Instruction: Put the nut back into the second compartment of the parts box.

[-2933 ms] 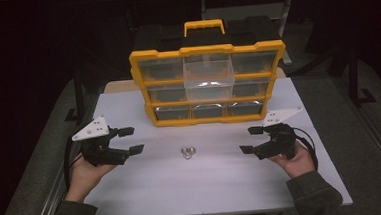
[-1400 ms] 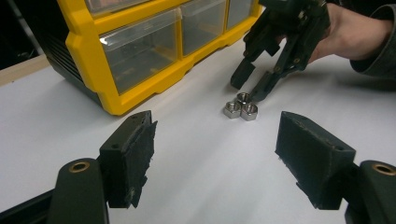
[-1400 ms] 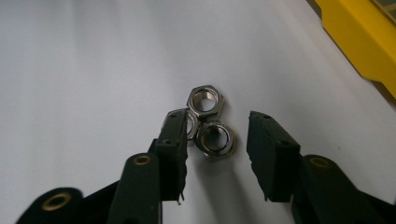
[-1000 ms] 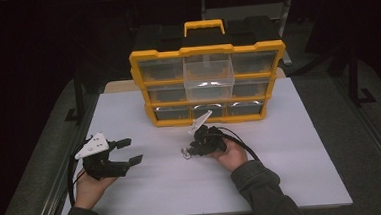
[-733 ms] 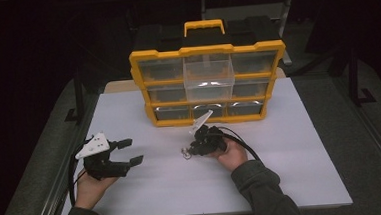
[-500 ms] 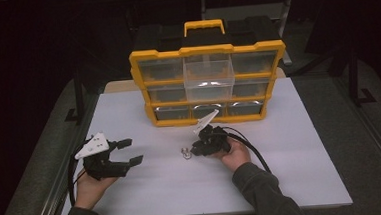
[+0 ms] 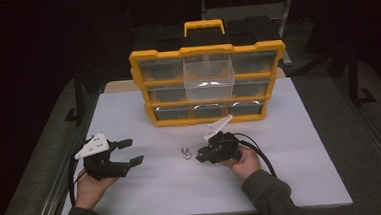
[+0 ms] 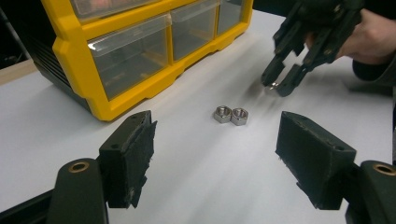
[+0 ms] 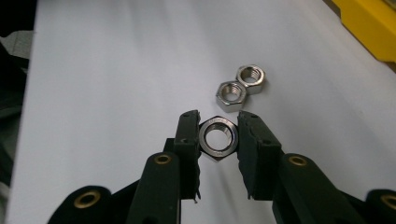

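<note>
Hex nut (image 9: 217,136) clamped in raised right fingers (image 9: 187,135), left fingers (image 8: 128,156) apart, level

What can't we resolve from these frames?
- Organizer drawer contents: clear fronts glare in the high view, and the left gripper view crops the upper rows.
- Held nut: in the left gripper view, just a glint between the right gripper tips.
- Two loose nuts: merge into one speck in the high view.

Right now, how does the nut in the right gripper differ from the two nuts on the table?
The held nut is clamped between the right gripper pads, lifted off the table; the two loose nuts lie flat, touching each other. The held nut is alone; the loose ones form a pair. All are shiny metal hexagons.
</note>
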`<state>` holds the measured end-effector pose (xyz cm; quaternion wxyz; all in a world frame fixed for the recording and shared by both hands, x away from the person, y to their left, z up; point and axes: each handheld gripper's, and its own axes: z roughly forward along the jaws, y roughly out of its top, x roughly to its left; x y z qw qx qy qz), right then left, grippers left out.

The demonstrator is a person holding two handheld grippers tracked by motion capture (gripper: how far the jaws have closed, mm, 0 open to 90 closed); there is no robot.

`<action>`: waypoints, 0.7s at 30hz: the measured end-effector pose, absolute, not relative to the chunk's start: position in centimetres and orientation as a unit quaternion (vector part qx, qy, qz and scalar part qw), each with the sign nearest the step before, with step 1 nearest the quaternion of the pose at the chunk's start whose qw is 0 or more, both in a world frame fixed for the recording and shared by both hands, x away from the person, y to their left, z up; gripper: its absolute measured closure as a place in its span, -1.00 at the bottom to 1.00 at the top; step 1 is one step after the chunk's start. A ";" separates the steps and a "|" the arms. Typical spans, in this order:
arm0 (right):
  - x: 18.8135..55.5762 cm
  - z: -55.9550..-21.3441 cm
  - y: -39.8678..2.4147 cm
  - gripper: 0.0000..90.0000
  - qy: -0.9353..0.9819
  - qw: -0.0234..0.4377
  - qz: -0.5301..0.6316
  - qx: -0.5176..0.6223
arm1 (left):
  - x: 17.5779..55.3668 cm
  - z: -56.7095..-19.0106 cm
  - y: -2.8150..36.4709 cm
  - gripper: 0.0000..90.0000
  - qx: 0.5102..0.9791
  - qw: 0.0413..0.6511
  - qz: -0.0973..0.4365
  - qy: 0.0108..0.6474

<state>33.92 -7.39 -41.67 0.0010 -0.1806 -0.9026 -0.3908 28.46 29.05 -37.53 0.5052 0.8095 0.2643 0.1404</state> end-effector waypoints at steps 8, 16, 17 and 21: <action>32.7 -39.2 -8.4 0.53 -0.898 0.020 -0.404 -0.176 | 28.5 -37.6 28.8 -0.40 0.812 0.503 0.139 0.262; 31.9 -34.9 -9.7 0.53 -0.896 0.019 -0.415 -0.156 | 28.3 -37.6 29.0 -0.42 0.813 0.500 0.141 0.264; 31.9 -34.4 -9.9 0.53 -0.897 0.018 -0.415 -0.154 | 28.4 -37.6 29.0 -0.42 0.814 0.499 0.144 0.261; 31.9 -32.6 -10.5 0.53 -0.898 0.019 -0.414 -0.148 | 28.3 -37.7 28.8 -0.43 0.808 0.505 0.139 0.270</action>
